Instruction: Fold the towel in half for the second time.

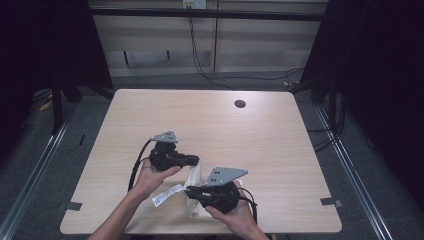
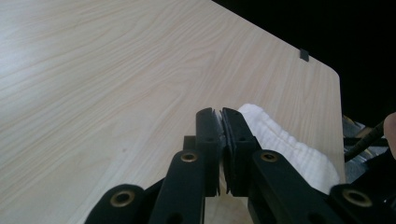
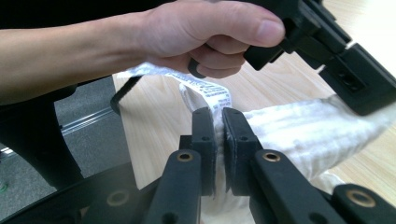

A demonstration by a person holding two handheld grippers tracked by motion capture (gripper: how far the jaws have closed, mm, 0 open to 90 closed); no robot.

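Observation:
A white ribbed cloth (image 1: 194, 176) hangs between the two grippers near the table's front edge, with a printed label (image 1: 167, 195) trailing to the left. My left gripper (image 1: 195, 161) is shut on the cloth's far end; in the left gripper view its jaws (image 2: 220, 126) are pressed together, and the cloth (image 2: 285, 144) bunches to their right. My right gripper (image 1: 191, 192) is shut on the near end. In the right gripper view its jaws (image 3: 218, 126) pinch the cloth (image 3: 303, 130) beside the label (image 3: 210, 93). The cloth stretches off to the left gripper (image 3: 369, 100) at upper right.
The light wooden table (image 1: 210, 125) has a dark round hole (image 1: 240, 104) at the back right. Tape marks sit at its front corners (image 1: 74, 205) (image 1: 331, 202). Cables run on the floor behind, and metal rails flank both sides.

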